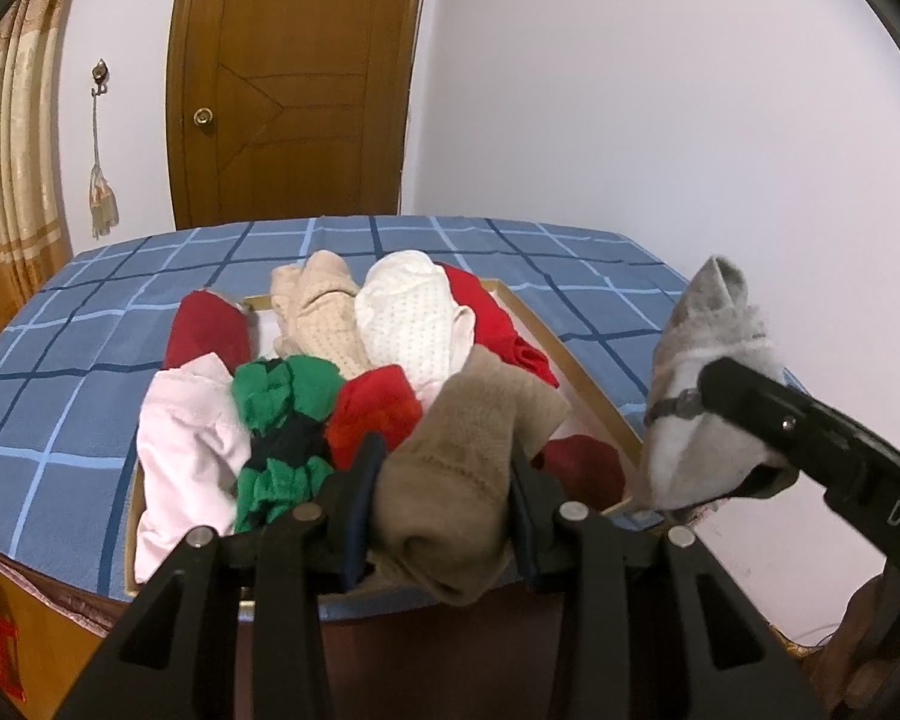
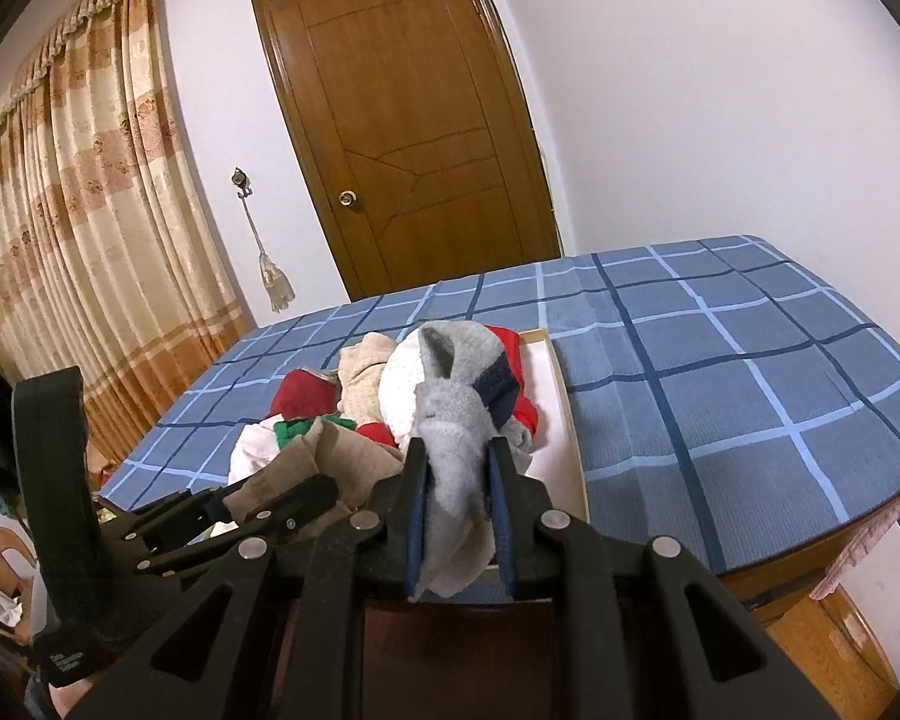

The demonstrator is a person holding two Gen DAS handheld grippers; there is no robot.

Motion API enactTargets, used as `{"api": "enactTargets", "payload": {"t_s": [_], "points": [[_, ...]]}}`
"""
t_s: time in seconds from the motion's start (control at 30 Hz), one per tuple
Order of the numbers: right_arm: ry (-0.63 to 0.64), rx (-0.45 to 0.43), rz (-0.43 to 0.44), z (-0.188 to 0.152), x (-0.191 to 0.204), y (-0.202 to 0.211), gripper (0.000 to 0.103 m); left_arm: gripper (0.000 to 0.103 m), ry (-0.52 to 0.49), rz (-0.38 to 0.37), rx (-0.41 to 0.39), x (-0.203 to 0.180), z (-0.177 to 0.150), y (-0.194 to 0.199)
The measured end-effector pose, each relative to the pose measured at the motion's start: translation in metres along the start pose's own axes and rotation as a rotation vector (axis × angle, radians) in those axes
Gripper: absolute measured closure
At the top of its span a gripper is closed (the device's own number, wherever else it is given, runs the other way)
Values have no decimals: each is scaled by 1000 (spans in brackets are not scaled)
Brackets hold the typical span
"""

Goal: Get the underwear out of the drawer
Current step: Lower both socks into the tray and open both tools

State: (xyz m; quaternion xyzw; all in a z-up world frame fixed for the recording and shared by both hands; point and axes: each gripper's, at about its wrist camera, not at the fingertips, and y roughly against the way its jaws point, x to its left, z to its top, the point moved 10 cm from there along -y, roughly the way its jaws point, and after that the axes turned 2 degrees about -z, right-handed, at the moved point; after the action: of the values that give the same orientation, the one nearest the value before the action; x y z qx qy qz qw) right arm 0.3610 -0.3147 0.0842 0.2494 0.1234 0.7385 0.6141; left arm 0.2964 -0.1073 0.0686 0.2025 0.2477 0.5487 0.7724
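Your left tool (image 1: 444, 468) is clamped narrow on a tan garment (image 1: 462, 468) that hangs loose below the pads; its free end lies close to the pile in the drawer (image 1: 576, 372) on the bed (image 1: 60, 372). If you pull away low, it could catch the green piece (image 1: 282, 414) and drag it out too. Your right tool (image 2: 459, 468) is fully closed on a grey garment (image 2: 456, 438), gripped near one end, held above the drawer's right edge. A quick swing could let that heavy loose end slide free.
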Motion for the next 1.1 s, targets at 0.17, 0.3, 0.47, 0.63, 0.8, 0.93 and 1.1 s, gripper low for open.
{"api": "enactTargets", "payload": {"t_s": [0.17, 0.3, 0.47, 0.63, 0.8, 0.93, 1.1], "points": [[10, -1, -18, 6, -2, -11, 82, 66, -4, 7, -5, -2, 8, -11], [13, -3, -32, 10, -5, -19, 82, 66, -4, 19, -5, -1, 12, -19], [10, 2, -50, 13, -12, -31, 82, 66, -7, 31, 5, -2, 13, -30], [20, 16, -68, 16, -18, -44, 82, 66, -2, 28, 22, -6, 13, -40], [32, 24, -80, 17, -19, -52, 81, 66, 4, 31, 33, -8, 16, -51], [56, 32, -112, 18, -23, -64, 81, 66, 2, 50, 40, -7, 18, -60], [55, 47, -133, 19, -33, -76, 81, 66, 15, 70, 51, -1, 16, -69]]}}
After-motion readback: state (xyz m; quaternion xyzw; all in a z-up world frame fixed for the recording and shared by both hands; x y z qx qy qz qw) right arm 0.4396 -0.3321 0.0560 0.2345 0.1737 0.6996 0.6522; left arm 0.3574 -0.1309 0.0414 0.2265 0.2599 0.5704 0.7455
